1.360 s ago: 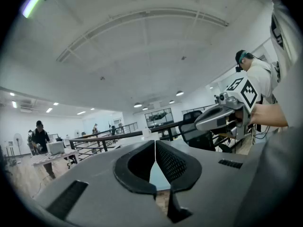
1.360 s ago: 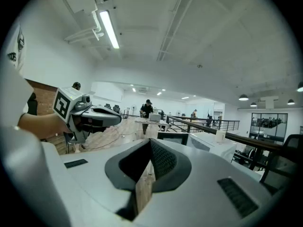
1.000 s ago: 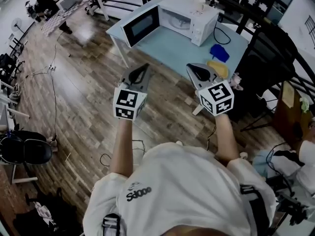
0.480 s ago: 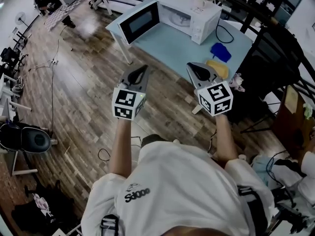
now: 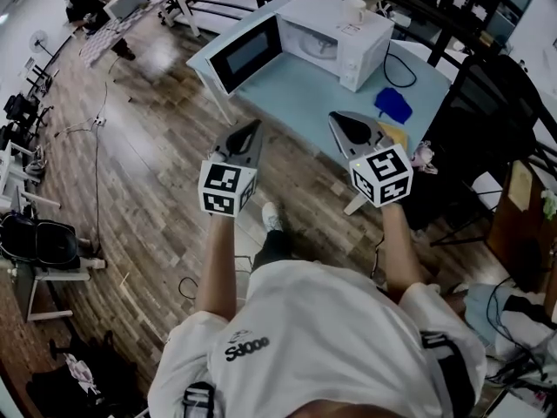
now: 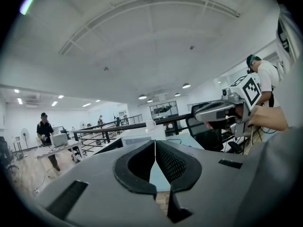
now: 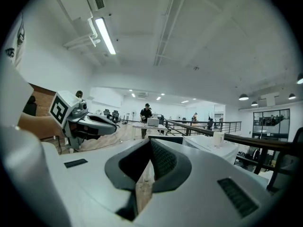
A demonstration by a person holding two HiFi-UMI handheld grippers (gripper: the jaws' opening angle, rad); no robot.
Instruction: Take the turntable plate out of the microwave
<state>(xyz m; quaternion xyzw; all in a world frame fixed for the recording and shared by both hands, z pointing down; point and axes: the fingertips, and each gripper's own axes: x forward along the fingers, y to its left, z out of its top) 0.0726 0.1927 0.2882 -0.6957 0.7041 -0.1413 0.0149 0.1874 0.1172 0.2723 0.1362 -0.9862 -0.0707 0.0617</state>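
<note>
White box-shaped microwave, door swung open, sits at twelve o'clock on the pale blue tabletop, glass turntable plate judged inside; left tongs and right tongs, pressed together and empty, point toward it, well apart.

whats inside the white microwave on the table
The white microwave has its dark-windowed door swung open. Its pale cavity shows a faint round shape, probably the turntable plate; too small to confirm. Deeper corners are hidden.

The microwave stands on the table, ahead of the left claw and right claw
</note>
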